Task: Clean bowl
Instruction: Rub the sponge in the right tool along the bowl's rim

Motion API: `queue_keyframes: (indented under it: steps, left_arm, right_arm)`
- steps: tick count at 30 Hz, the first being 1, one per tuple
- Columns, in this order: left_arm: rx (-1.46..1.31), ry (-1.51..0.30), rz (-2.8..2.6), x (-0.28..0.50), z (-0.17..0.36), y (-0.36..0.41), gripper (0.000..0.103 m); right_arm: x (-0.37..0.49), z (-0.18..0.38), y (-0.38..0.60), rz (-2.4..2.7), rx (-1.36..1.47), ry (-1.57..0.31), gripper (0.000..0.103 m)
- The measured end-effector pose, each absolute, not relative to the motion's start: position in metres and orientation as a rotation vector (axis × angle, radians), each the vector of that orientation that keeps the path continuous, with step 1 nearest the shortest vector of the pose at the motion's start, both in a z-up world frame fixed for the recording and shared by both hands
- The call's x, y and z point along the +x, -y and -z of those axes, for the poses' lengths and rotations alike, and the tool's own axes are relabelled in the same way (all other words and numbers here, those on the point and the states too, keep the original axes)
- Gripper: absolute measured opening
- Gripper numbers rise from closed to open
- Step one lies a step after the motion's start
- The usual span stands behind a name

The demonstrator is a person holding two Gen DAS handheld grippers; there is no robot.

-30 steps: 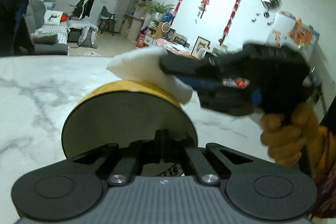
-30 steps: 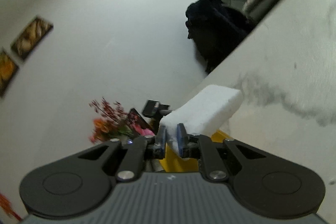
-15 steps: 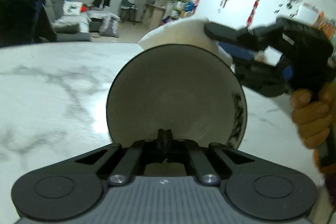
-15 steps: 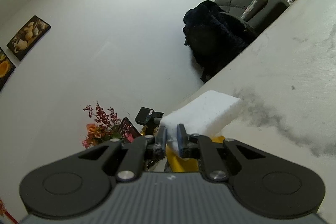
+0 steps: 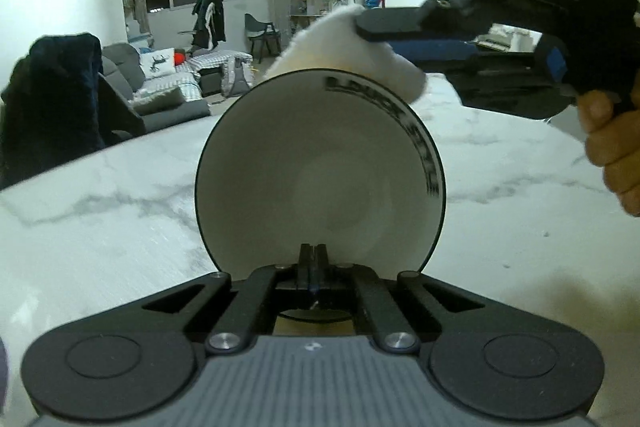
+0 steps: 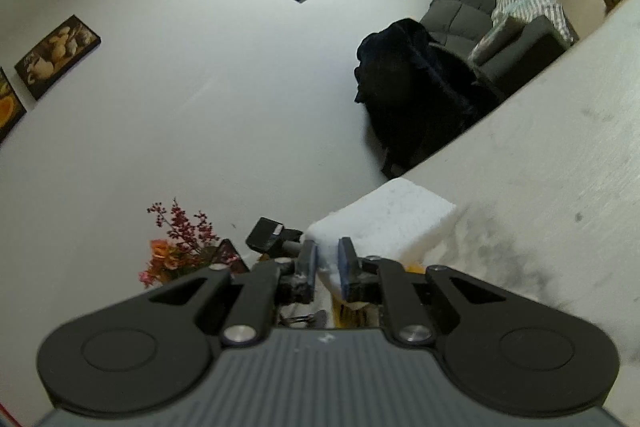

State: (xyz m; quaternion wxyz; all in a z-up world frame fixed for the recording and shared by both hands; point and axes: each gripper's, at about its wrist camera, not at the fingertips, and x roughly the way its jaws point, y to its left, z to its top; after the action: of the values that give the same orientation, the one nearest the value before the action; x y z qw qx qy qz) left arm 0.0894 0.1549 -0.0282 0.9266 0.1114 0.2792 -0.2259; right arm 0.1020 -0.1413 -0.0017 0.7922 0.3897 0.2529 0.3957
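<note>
My left gripper (image 5: 313, 259) is shut on the near rim of a bowl (image 5: 320, 167), held tipped up so its pale inside faces the camera; black lettering runs along its right inner rim. The right gripper (image 5: 394, 37) reaches in from the right, held by a hand (image 5: 612, 143), and is shut on a white sponge (image 5: 344, 43) that sits behind the bowl's upper rim. In the right wrist view the gripper (image 6: 327, 263) clamps the white sponge (image 6: 384, 223) between its blue pads, and a yellow bit of the bowl (image 6: 412, 269) shows beneath.
A white marble table (image 5: 120, 219) lies below both grippers, its far edge at the left. A dark coat over a chair (image 5: 56, 107) stands beyond that edge. A flower bunch (image 6: 180, 251) sits low left in the right wrist view.
The bowl has been tipped from showing its yellow outside to facing its pale inside at the camera. The sponge stayed at the upper rim and the right gripper rose a little.
</note>
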Motion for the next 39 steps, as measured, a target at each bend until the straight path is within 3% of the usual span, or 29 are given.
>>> queue_keyframes:
  steps: [23,32,39]
  left_arm:
    - [0.1,-0.603,0.446,0.099,0.02,-0.189,0.0]
    - [0.092,-0.604,0.445,0.103,0.016,-0.188,0.0]
    - [0.105,-0.602,0.443,0.103,0.014,-0.185,0.0]
  right_arm:
    - [0.106,0.014,0.134,-0.905,0.783,-0.536,0.014]
    - [0.115,0.041,0.151,-0.851,0.954,-0.613,0.014]
    - [0.109,0.031,0.145,-0.942,0.964,-0.568,0.014]
